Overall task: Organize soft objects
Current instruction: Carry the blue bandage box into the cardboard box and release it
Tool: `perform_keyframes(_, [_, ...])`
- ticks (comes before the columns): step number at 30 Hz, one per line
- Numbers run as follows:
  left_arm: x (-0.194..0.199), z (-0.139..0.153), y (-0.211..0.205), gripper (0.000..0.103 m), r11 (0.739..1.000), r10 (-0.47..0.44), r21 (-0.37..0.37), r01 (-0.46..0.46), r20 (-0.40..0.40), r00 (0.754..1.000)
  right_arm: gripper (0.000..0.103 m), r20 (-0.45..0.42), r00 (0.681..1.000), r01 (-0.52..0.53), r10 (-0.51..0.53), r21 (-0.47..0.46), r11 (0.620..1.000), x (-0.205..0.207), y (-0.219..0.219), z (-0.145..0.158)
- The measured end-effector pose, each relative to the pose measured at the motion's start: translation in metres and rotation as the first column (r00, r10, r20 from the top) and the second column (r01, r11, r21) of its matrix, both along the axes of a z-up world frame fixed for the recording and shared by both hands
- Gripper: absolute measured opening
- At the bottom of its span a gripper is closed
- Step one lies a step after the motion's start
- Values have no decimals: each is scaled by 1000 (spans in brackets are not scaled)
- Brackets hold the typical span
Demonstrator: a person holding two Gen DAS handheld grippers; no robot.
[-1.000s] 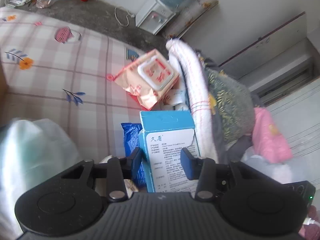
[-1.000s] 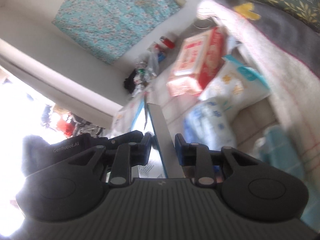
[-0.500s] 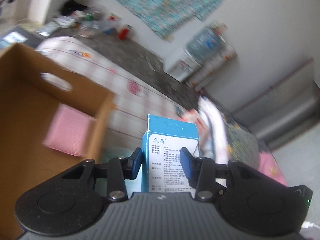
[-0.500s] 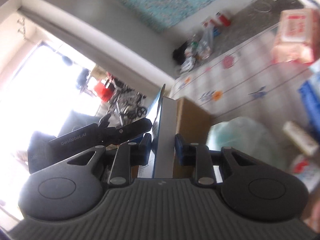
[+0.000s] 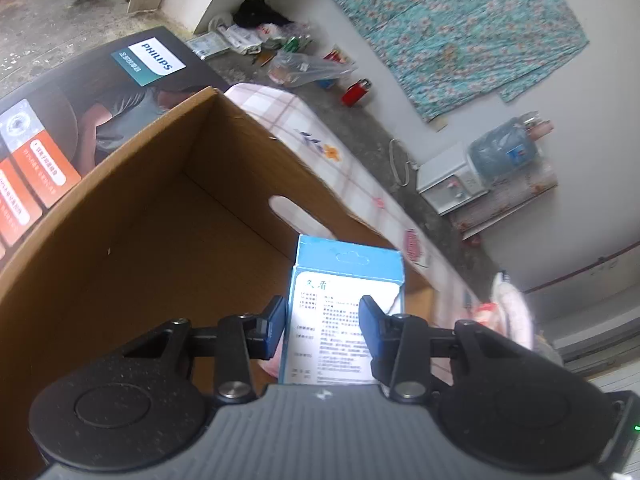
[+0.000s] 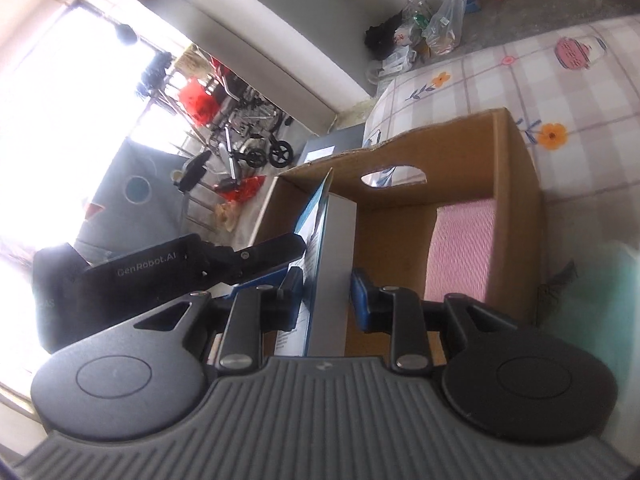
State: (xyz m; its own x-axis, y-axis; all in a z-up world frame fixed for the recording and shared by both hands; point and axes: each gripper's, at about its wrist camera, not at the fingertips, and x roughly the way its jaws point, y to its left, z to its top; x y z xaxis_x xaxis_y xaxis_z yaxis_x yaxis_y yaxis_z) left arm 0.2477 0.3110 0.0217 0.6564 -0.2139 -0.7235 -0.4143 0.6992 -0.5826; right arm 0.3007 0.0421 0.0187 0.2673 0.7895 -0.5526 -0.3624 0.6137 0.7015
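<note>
Both grippers are shut on one blue and white box (image 5: pixel 340 312). My left gripper (image 5: pixel 323 330) clamps its wide printed face. My right gripper (image 6: pixel 326 296) clamps its narrow grey edge (image 6: pixel 334 272). The box hangs over the open brown cardboard carton (image 5: pixel 140 232), also in the right wrist view (image 6: pixel 516 184). A pink textured pad (image 6: pixel 460 252) lies flat on the carton floor at its right side. The left gripper's black body (image 6: pixel 168 268) shows to the left of the box in the right wrist view.
The carton sits on a checked flowered bedsheet (image 6: pixel 560 80). A dark Philips box (image 5: pixel 100 92) stands behind the carton. A pale green bag (image 6: pixel 600 288) lies right of the carton. A water dispenser (image 5: pixel 472 176), floor clutter (image 5: pixel 296 64) and a wheelchair (image 6: pixel 248 144) are beyond.
Both grippers have carried the blue and white box from the pile of soft packs leftwards to above the open carton. The grip on it has not changed.
</note>
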Motion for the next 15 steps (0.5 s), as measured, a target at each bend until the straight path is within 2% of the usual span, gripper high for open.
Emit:
perform_keyframes(2, [8,-12,7,40,999,41,37,-39,-39,998,37,35,999,2,1,-69,998,12,15,-4])
perform_keyframes(4, [11,-22,11,40,995,70,68,-66,-68,995,40,55,998,15,-9,-112,994,16,21,-7])
perform_keyframes(7, [13,-35,14,41,997,49,60,-43,-100,994,40,72,997,8,0,-113,994,15,19,-7])
perform_keyframes(11, [15,-39,3,42,991,5,135,14,-138,990,41,118,993,12,2,-111,994,10,1,-3])
perform_keyframes(15, [11,-37,-5,42,987,4,162,20,-147,989,41,136,990,31,-21,-78,996,7,-22,5])
